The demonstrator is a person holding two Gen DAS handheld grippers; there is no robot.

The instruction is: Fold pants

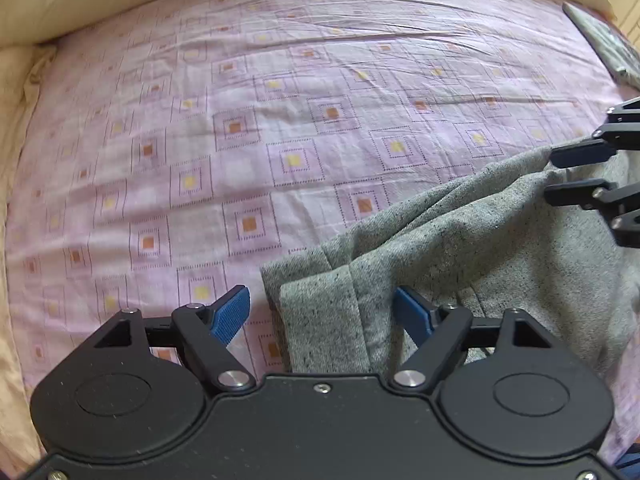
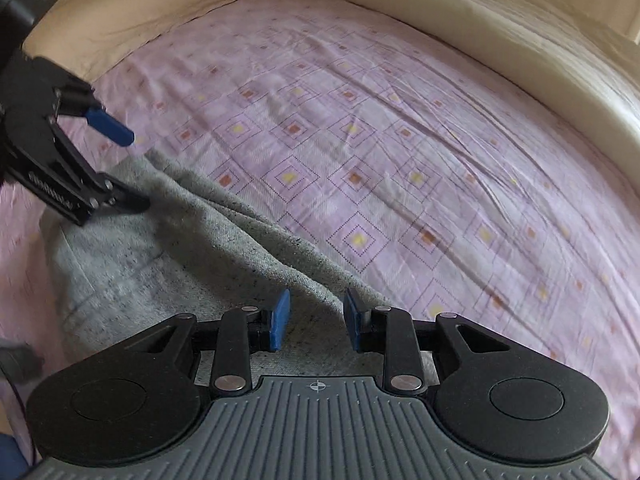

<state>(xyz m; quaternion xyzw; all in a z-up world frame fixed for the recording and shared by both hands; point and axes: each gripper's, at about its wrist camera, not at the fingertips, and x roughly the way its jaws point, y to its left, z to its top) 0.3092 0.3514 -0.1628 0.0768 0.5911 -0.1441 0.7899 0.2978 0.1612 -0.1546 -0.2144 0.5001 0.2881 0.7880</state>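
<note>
Grey speckled pants (image 1: 460,248) lie bunched on the bed sheet, with a folded hem end nearest me in the left wrist view. My left gripper (image 1: 320,312) hangs over that hem end with its blue pads (image 1: 230,314) wide apart; the cloth lies between them, unpressed. In the right wrist view my right gripper (image 2: 317,320) stands open over a raised ridge of the pants (image 2: 160,264), pads apart on either side of it. Each gripper shows in the other's view: the right gripper (image 1: 576,174) at the pants' far edge, the left gripper (image 2: 128,166) at upper left.
A pink sheet (image 1: 280,120) with small square prints covers the bed and stretches far beyond the pants. Cream pillows or bedding (image 2: 480,20) line the far edges. A dark patterned item (image 1: 600,40) lies at the sheet's upper right corner.
</note>
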